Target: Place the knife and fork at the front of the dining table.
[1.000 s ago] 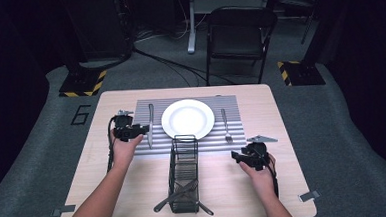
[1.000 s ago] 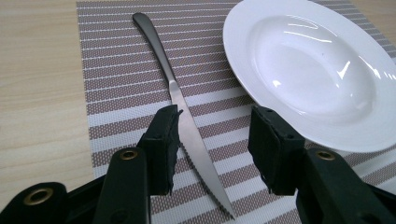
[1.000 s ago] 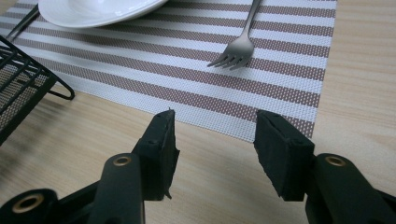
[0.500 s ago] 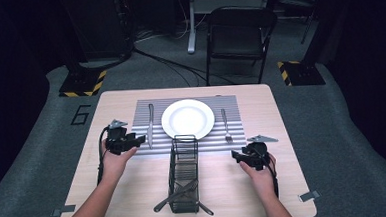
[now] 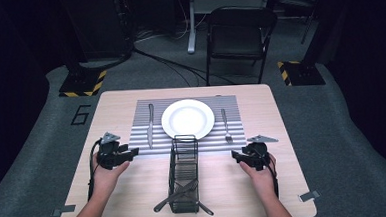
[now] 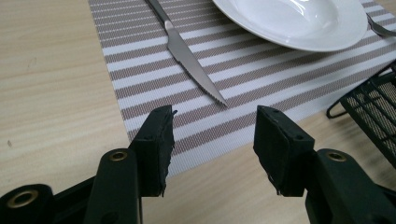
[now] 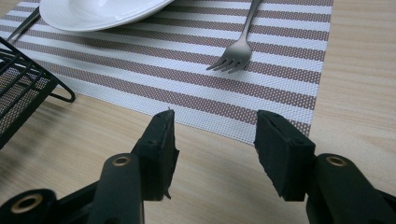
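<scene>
From my feed: wooden table (image 5: 265, 185), striped placemat (image 5: 148, 153) at its far half. White plate (image 5: 187, 118) centred on the mat, knife (image 5: 151, 124) left of it, fork (image 5: 226, 125) right. Black wire basket (image 5: 184, 174) nearer me, utensils inside. Left gripper (image 5: 133, 152) and right gripper (image 5: 235, 156) flank the basket, apart from it. Folding chair (image 5: 239, 33) beyond the table.

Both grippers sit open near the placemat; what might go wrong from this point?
The open left gripper faces the serrated steel knife, lying flat on the striped woven placemat: it may slip. Reaching across may knock the black wire basket. The right gripper could nudge the white plate.
</scene>
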The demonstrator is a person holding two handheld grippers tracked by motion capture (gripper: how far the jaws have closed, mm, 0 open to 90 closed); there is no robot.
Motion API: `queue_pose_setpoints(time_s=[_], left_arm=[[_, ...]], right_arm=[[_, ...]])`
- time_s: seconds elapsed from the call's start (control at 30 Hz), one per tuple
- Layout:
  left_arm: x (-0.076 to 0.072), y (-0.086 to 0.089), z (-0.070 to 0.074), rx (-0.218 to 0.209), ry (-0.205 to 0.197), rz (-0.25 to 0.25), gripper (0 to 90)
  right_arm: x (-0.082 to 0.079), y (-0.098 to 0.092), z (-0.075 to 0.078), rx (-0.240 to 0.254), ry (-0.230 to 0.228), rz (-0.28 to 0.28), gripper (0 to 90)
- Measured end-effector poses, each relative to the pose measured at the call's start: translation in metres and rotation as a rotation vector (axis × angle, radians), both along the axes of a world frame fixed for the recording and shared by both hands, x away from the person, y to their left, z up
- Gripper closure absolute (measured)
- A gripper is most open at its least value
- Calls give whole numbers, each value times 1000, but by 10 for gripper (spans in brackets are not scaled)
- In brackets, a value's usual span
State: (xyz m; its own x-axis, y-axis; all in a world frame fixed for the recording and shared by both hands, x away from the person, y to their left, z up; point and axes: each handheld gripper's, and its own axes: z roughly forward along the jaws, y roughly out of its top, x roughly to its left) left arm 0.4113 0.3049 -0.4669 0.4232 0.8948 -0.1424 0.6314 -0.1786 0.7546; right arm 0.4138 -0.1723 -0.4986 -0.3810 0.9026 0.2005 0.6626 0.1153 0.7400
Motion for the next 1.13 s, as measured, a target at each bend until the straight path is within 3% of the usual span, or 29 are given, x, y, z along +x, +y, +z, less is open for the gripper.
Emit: queue_pose_setpoints(time_s=[0.13,0.3,0.57,0.73,0.8,0.87,1.13], left_arm=[[-5,4,-4,22,-15,-7,461],[-11,8,-14,29,-6,-19,455],[-13,13,-27,-6,-18,-38,454],[-12,17,-35,47,-24,-46,442],[-12,20,-38,51,-19,-38,440],[-13,23,-39,23,-18,-30,436],[-10,32,-46,35,0,-6,397]], right_arm=[[0,1,0,-5,0,3,475],[0,2,-2,-19,1,11,475],[1,3,-5,-35,7,10,475],[1,5,-6,-46,11,16,475],[1,6,-6,-48,12,22,475],[1,6,-7,-55,6,28,474],[1,6,-7,-70,7,13,466]])
